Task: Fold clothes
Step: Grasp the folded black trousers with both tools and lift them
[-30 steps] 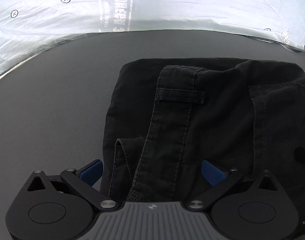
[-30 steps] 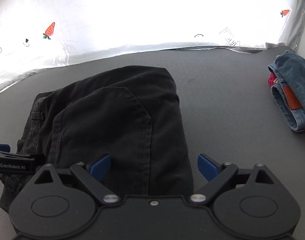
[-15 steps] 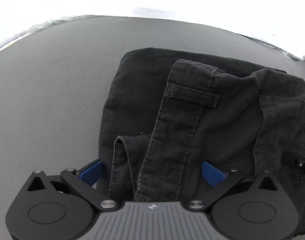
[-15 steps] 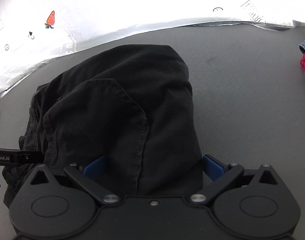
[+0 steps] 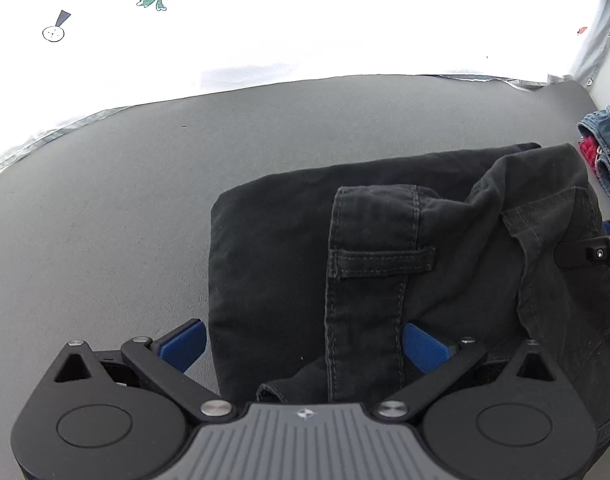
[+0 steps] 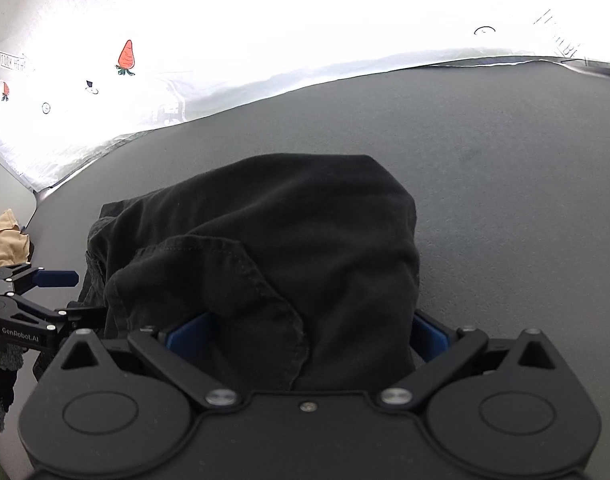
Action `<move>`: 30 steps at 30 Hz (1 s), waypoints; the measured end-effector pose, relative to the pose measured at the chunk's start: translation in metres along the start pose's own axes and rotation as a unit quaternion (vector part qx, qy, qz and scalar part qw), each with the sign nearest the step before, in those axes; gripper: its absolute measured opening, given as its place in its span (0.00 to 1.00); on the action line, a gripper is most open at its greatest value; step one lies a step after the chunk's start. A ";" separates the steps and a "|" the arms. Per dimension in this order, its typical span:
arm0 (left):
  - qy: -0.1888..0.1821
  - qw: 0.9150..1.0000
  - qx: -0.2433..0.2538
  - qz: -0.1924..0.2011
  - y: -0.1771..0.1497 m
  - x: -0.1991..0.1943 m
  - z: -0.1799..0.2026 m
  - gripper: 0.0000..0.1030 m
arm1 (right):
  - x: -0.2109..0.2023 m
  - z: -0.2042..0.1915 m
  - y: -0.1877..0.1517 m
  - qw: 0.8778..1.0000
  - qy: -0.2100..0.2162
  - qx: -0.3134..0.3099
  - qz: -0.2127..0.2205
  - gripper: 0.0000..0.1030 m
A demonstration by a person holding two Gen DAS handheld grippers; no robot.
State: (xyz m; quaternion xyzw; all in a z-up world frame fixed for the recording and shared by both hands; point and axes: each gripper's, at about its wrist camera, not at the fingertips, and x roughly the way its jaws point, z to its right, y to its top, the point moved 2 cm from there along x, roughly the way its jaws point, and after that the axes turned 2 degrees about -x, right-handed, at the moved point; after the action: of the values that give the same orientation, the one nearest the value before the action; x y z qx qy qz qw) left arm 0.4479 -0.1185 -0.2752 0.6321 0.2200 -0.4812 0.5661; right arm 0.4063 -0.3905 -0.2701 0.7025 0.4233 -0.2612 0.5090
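Looking down the left wrist view: left gripper (image 5: 303, 346) jaws wide apart, blue pads (image 5: 183, 344) straddling the near-left part of the folded black trousers (image 5: 385, 248), no pinch visible. Trousers lie on the grey bed surface (image 5: 105, 220), towards its near side. Blue jeans (image 5: 607, 148) at the right edge. Carrot-print sheet (image 5: 265, 20) along the far edge

Right wrist view: right gripper (image 6: 307, 334) spread fully, having just been opening; black cloth bulges between its pads (image 6: 189, 334), whether clamped I cannot tell. Tan garment (image 6: 5, 240) at the left edge
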 end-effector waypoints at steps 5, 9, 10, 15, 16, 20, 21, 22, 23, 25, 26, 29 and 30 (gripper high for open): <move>-0.050 0.999 -0.016 -0.003 0.007 0.017 -0.014 1.00 | 0.009 0.011 0.006 0.999 0.034 0.018 -0.014 1.00; -0.059 0.997 -0.039 -0.007 0.010 0.027 -0.018 1.00 | 0.012 0.018 0.005 0.998 0.050 0.039 -0.010 1.00; -0.055 0.997 -0.045 -0.006 0.010 0.029 -0.017 0.99 | 0.012 0.018 0.004 0.998 0.049 0.045 -0.007 1.00; -0.025 0.998 -0.054 0.015 0.011 0.019 -0.005 0.69 | 0.003 -0.002 -0.003 0.998 0.018 0.055 0.031 0.70; -0.017 0.998 -0.053 0.020 0.010 0.014 -0.002 0.58 | -0.005 -0.010 -0.007 0.998 0.005 0.050 0.041 0.63; 0.015 0.998 -0.038 0.044 -0.001 -0.001 0.016 0.41 | -0.027 -0.057 -0.020 0.993 -0.083 0.003 0.080 0.38; 0.021 0.998 -0.041 0.051 -0.004 -0.009 0.017 0.35 | -0.032 -0.069 -0.020 0.990 -0.103 -0.013 0.092 0.35; 0.020 0.997 -0.052 0.060 -0.006 -0.017 0.017 0.32 | -0.040 -0.080 -0.021 0.988 -0.116 -0.023 0.103 0.34; 0.020 0.996 -0.058 0.071 -0.008 -0.027 0.017 0.31 | -0.049 -0.091 -0.023 0.985 -0.125 -0.031 0.114 0.33; 0.017 0.993 -0.069 0.099 -0.016 -0.060 0.011 0.30 | -0.076 -0.111 -0.029 0.979 -0.139 -0.046 0.141 0.32; 0.012 0.991 -0.078 0.112 -0.018 -0.073 0.011 0.30 | -0.088 -0.118 -0.032 0.977 -0.142 -0.052 0.152 0.31; -0.004 0.985 -0.079 0.151 -0.023 -0.109 0.016 0.29 | -0.124 -0.131 -0.038 0.968 -0.154 -0.059 0.187 0.31; -0.008 0.983 -0.073 0.167 -0.024 -0.121 0.020 0.28 | -0.135 -0.133 -0.038 0.965 -0.159 -0.059 0.200 0.31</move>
State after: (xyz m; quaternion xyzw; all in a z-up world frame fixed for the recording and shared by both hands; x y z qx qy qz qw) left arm 0.3674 -0.0988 -0.1816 0.6134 0.1418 -0.3676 0.6845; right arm 0.2970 -0.3052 -0.1353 0.6912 0.2028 -0.2369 0.6519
